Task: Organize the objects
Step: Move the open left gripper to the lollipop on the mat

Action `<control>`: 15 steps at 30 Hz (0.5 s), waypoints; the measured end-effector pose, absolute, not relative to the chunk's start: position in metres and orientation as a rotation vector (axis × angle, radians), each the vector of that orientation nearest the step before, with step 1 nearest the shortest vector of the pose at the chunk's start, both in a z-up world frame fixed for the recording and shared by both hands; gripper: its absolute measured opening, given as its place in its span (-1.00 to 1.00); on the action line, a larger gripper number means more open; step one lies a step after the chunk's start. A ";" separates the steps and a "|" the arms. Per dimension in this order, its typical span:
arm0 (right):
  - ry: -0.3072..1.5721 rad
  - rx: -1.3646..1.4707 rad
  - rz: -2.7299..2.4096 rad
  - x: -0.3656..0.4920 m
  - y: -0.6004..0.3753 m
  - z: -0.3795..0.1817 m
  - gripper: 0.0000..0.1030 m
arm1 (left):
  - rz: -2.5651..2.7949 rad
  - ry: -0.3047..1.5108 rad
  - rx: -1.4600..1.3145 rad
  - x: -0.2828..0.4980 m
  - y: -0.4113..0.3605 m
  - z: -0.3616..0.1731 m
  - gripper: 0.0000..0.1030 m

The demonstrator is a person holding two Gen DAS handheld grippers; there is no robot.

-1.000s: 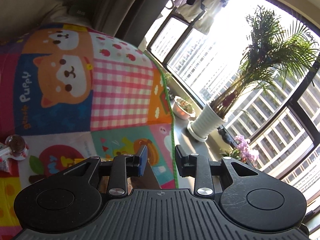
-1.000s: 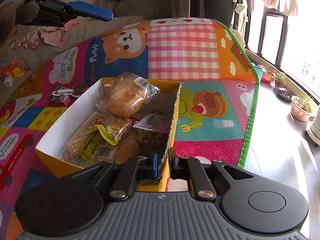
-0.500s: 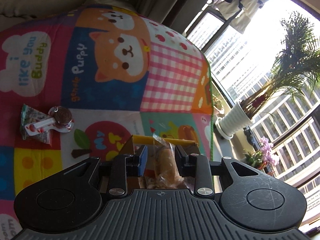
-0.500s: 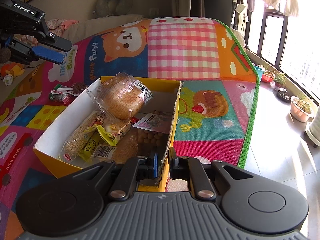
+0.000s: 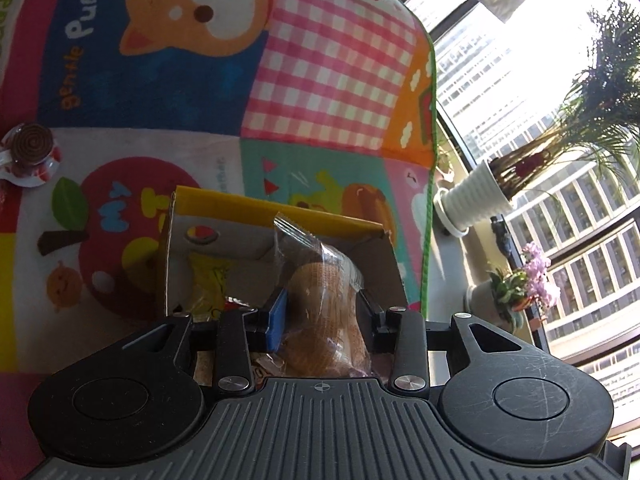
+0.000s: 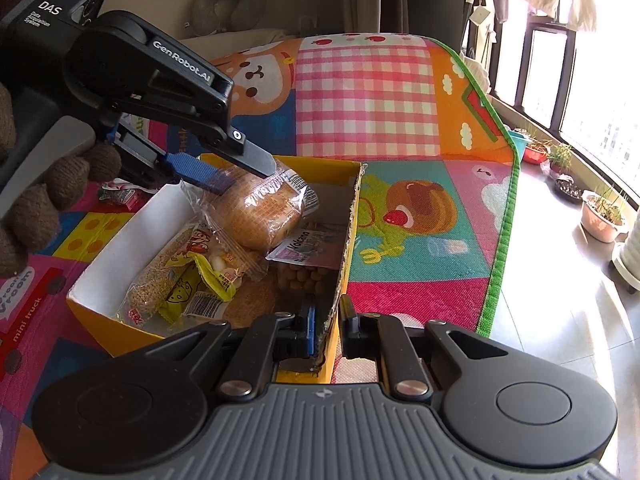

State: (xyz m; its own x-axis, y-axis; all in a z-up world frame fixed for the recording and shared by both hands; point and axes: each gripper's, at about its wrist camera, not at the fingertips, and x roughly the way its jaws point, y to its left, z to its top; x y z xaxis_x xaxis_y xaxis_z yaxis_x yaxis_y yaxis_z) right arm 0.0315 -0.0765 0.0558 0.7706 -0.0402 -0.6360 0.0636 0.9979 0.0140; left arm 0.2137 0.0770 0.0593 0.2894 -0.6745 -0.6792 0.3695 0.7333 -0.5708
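Your left gripper reaches into the yellow cardboard box on the patchwork play mat, its fingers astride the wrapped bread bun that tops the pile of snack packets; the fingers have just been opening, and whether the pads still press the wrapper you cannot tell. Your right gripper pinches the box's near right wall, fingers clamped on the cardboard. A chocolate swirl candy lies on the mat, well apart from the box.
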 end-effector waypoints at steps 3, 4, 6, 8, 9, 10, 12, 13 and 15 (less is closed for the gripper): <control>0.689 0.036 -0.057 0.031 -0.076 0.056 -0.76 | -0.748 1.056 -0.364 0.217 0.091 0.063 -0.23; 0.689 0.037 -0.056 0.031 -0.076 0.056 -0.76 | -0.759 1.040 -0.375 0.217 0.098 0.068 -0.23; 0.688 0.037 -0.055 0.032 -0.076 0.056 -0.76 | -0.787 0.991 -0.403 0.219 0.118 0.082 -0.23; 0.688 0.035 -0.054 0.032 -0.076 0.056 -0.76 | -0.781 0.935 -0.400 0.221 0.139 0.099 -0.23; 0.689 0.035 -0.054 0.032 -0.076 0.056 -0.76 | -0.756 0.900 -0.382 0.223 0.152 0.107 -0.23; 0.688 0.036 -0.053 0.032 -0.076 0.056 -0.76 | -0.723 0.870 -0.355 0.225 0.164 0.113 -0.23; 0.688 0.038 -0.052 0.031 -0.076 0.056 -0.75 | -0.630 0.805 -0.266 0.229 0.185 0.119 -0.23; 0.688 0.037 -0.052 0.031 -0.076 0.056 -0.75 | -0.574 0.767 -0.209 0.231 0.195 0.121 -0.23; 0.688 0.036 -0.052 0.031 -0.076 0.056 -0.75 | -0.459 0.710 -0.094 0.232 0.214 0.116 -0.23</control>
